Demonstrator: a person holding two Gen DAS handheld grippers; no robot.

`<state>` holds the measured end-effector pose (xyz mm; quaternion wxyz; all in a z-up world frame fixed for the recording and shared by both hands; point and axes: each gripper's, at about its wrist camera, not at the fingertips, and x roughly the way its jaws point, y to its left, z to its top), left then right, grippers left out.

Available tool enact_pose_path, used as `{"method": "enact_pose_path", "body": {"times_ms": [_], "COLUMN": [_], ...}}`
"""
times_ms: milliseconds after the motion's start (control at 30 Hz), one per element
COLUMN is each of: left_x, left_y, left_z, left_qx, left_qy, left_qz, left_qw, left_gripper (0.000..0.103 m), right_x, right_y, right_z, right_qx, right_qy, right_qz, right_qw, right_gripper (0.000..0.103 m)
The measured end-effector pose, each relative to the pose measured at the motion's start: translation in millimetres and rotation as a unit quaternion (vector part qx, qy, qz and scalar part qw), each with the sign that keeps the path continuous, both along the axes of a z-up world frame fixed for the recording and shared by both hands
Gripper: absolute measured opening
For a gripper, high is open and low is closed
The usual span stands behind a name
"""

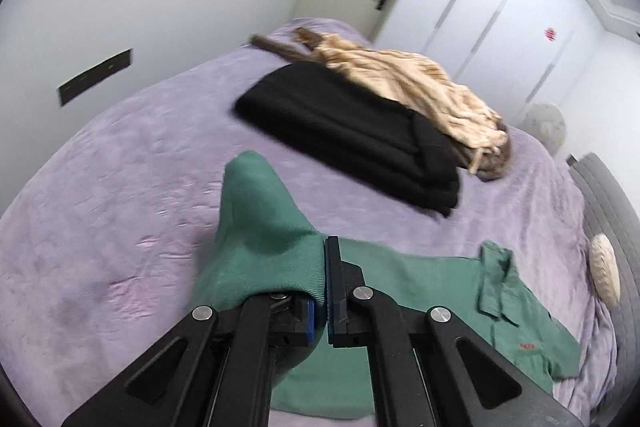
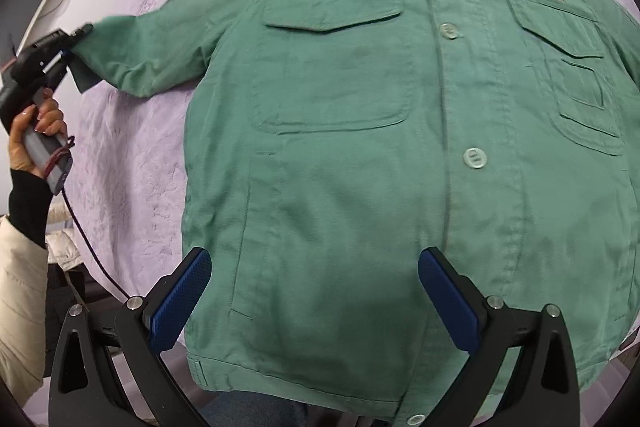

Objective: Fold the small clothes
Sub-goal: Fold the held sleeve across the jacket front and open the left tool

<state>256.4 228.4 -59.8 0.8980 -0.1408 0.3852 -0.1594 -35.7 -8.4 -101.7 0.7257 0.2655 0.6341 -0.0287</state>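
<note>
A green button-up jacket [image 2: 360, 131] with two chest pockets lies front up on the lilac bedspread [image 2: 132, 163]. My left gripper [image 1: 322, 267] is shut on the cuff of its sleeve [image 1: 260, 227], lifted off the bed; in the right wrist view the same gripper [image 2: 74, 41] pinches the sleeve end [image 2: 132, 55] at the far left. My right gripper [image 2: 314, 287] hangs open above the jacket's lower hem, blue pads wide apart, nothing between them. The collar [image 1: 496, 279] lies toward the headboard.
A folded black garment [image 1: 344, 131] and a crumpled beige one [image 1: 408, 83] lie further up the bed. A white wardrobe [image 1: 500, 19] and door stand behind. A grey headboard [image 1: 612, 211] is at the right. A hand [image 2: 36, 135] in a cream sleeve holds the left gripper.
</note>
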Motion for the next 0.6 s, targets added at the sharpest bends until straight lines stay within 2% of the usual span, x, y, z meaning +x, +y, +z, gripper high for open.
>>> {"method": "enact_pose_path", "body": {"times_ms": [67, 167, 267, 333, 367, 433, 500, 567, 600], "left_x": [-9.7, -30.5, -49.0, -63.6, -70.4, -80.2, -90.0, -96.8, -100.0], "left_y": [-59.2, -155.3, -242.0, -295.7, -321.6, -355.7, -369.9, -368.0, -366.3], "left_z": [18.3, 23.1, -2.7, -32.0, -48.7, -78.2, -97.6, -104.0, -102.4], "left_qx": [0.005, 0.037, 0.057, 0.095, 0.125, 0.189, 0.240, 0.247, 0.246], "left_qy": [-0.024, -0.043, -0.011, 0.018, 0.037, 0.062, 0.071, 0.082, 0.085], "left_qz": [-0.057, -0.129, -0.180, -0.201, -0.212, -0.215, -0.204, -0.194, -0.187], "left_qw": [0.9981, 0.9901, 0.9819, 0.9747, 0.9686, 0.9561, 0.9464, 0.9458, 0.9473], "left_gripper": [0.005, 0.005, 0.005, 0.005, 0.005, 0.005, 0.005, 0.005, 0.020], "right_x": [-6.3, -20.8, -39.9, -55.0, -62.1, -75.2, -85.9, -92.8, -94.9], "right_y": [-16.5, -47.5, -84.6, -110.9, -122.3, -148.4, -170.3, -190.4, -199.2], "right_z": [5.4, 9.4, 7.9, 2.7, -0.3, -6.4, -10.8, -12.4, -12.6], "right_qx": [0.001, 0.002, 0.003, 0.004, 0.004, 0.006, 0.006, 0.004, 0.003], "right_qy": [-0.010, -0.019, -0.019, -0.015, -0.011, -0.003, 0.002, 0.003, 0.003], "right_qz": [-0.012, -0.037, -0.066, -0.087, -0.096, -0.112, -0.118, -0.120, -0.119], "right_qw": [1.000, 0.999, 0.998, 0.996, 0.995, 0.994, 0.993, 0.993, 0.993], "right_gripper": [0.103, 0.103, 0.103, 0.103, 0.103, 0.103, 0.103, 0.103, 0.103]}}
